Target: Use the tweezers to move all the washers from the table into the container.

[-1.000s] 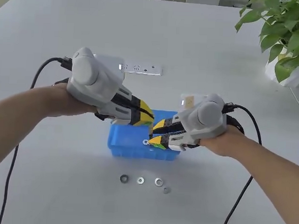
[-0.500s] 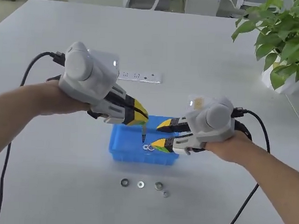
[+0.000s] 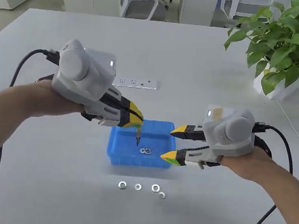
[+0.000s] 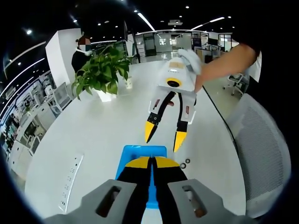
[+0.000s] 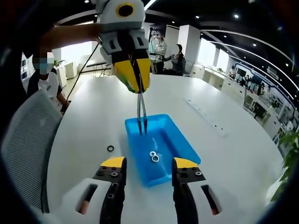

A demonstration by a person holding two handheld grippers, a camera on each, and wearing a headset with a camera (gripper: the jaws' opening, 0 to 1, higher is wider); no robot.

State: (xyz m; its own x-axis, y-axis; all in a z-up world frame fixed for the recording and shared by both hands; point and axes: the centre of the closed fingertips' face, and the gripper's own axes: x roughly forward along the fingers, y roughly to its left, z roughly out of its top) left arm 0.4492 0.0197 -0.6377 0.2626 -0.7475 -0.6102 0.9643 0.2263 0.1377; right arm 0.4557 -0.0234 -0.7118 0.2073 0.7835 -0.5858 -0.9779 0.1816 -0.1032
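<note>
My left gripper (image 3: 133, 119) is shut on thin metal tweezers (image 3: 137, 135), whose tips hang just above the blue container (image 3: 119, 152). Two washers (image 3: 146, 151) lie together inside it. Several more washers (image 3: 138, 187) sit in a row on the table in front of the container. My right gripper (image 3: 174, 142) stands open at the container's right end with nothing between its jaws. In the right gripper view the tweezers (image 5: 141, 109) point down into the container (image 5: 180, 142), the two washers (image 5: 153, 157) lie below their tips, and one washer (image 5: 110, 148) lies on the table beside it.
A white power strip (image 3: 135, 83) lies on the table behind the container. A potted green plant (image 3: 277, 52) stands at the far right. Cables trail from both grippers. Office chairs stand beyond the table's far edge.
My right gripper has drawn back to the right, off the container, and its jaws stand wider apart. The left gripper has lifted a little with the tweezers. The head camera has shifted.
</note>
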